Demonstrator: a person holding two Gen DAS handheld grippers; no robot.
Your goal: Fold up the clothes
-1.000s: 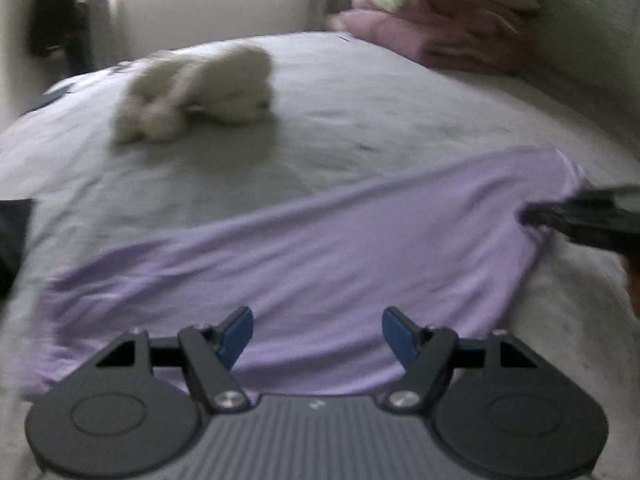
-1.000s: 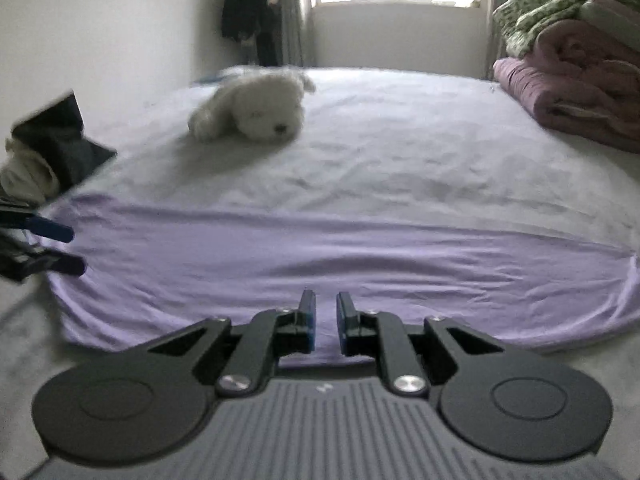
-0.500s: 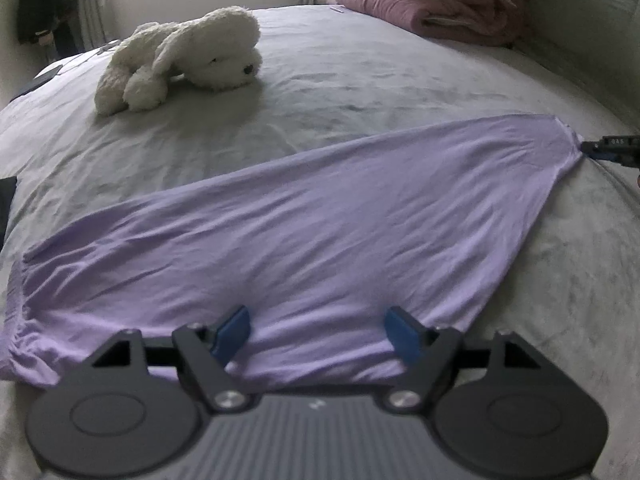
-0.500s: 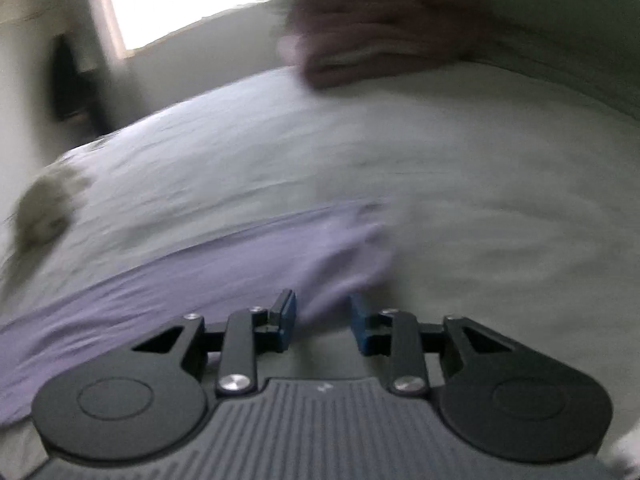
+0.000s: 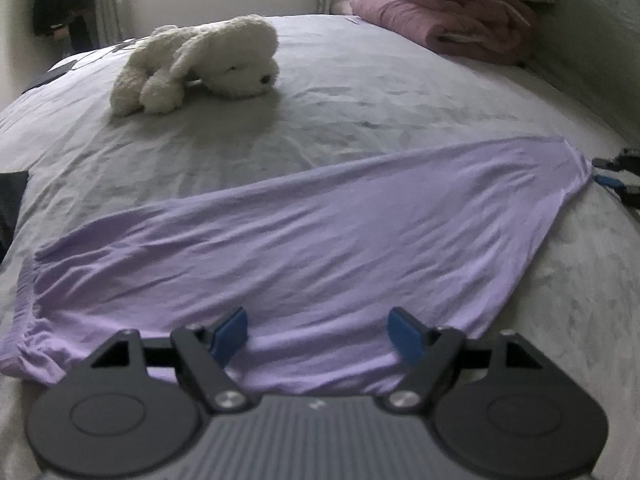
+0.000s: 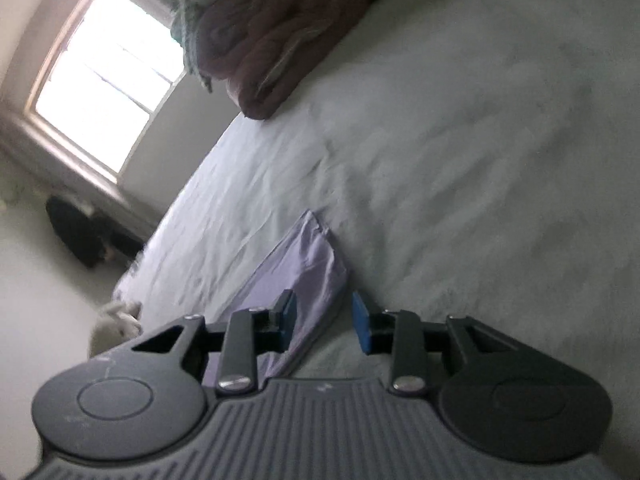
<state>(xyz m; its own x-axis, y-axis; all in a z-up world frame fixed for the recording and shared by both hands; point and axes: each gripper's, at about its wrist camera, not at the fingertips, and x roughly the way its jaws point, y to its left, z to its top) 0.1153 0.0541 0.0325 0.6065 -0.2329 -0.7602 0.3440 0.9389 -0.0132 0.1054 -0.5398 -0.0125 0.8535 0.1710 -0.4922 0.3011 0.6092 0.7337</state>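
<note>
A lilac garment [image 5: 304,240] lies spread flat across the grey bed sheet [image 5: 352,96], folded into a long band that tapers toward the right. My left gripper [image 5: 320,334] hovers open over its near edge, nothing between the blue pads. At the far right corner of the cloth the right gripper [image 5: 608,180] shows, fingers apart. In the tilted right wrist view, the right gripper [image 6: 325,322] is open, with the pointed lilac corner [image 6: 316,264] reaching between its fingers.
A white plush dog [image 5: 200,64] lies on the bed behind the garment. Folded pink and green blankets [image 5: 452,20] are stacked at the back right. Dark clothing [image 5: 10,200] sits at the left edge. A window [image 6: 108,92] lights the far wall.
The right gripper swung from the garment's middle to its right corner, rolled sideways, and opened from nearly shut. The left gripper stayed open at the near edge and shifted slightly.
</note>
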